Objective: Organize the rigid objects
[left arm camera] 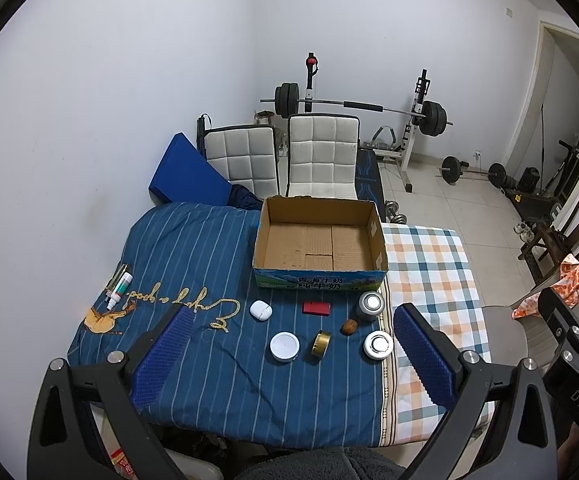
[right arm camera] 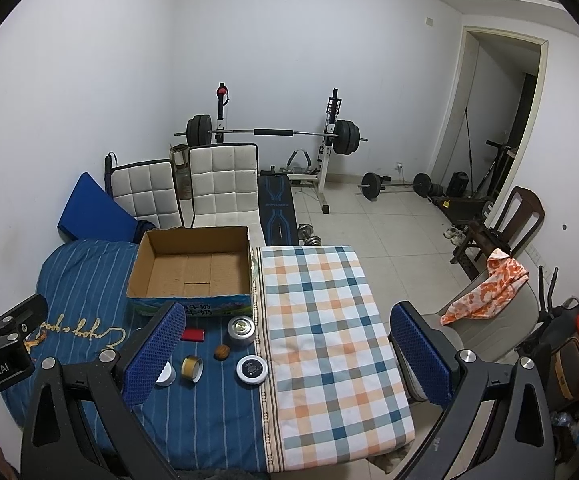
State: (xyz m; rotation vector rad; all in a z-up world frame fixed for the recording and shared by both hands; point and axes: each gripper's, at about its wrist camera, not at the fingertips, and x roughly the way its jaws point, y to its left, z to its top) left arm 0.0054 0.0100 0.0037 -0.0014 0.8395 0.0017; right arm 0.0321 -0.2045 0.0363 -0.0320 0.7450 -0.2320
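Note:
An empty cardboard box [left arm camera: 319,240] [right arm camera: 191,264] stands on the blue striped blanket. In front of it lie a white earbud case [left arm camera: 260,310], a red flat box [left arm camera: 316,307] [right arm camera: 192,335], a grey metal can [left arm camera: 370,305] [right arm camera: 241,331], a walnut [left arm camera: 349,327] [right arm camera: 222,351], a tape roll [left arm camera: 320,343] [right arm camera: 191,367], a white round lid [left arm camera: 285,346] and a round tin [left arm camera: 378,345] [right arm camera: 252,369]. My left gripper [left arm camera: 289,360] is open above the near objects. My right gripper [right arm camera: 285,356] is open over the plaid cloth, right of them.
A small bottle [left arm camera: 119,289] lies at the blanket's left. A plaid cloth [right arm camera: 329,340] covers the right half of the bed. Two white chairs [left arm camera: 321,156], a barbell rack [left arm camera: 369,108] and a chair with an orange cloth [right arm camera: 485,292] stand around.

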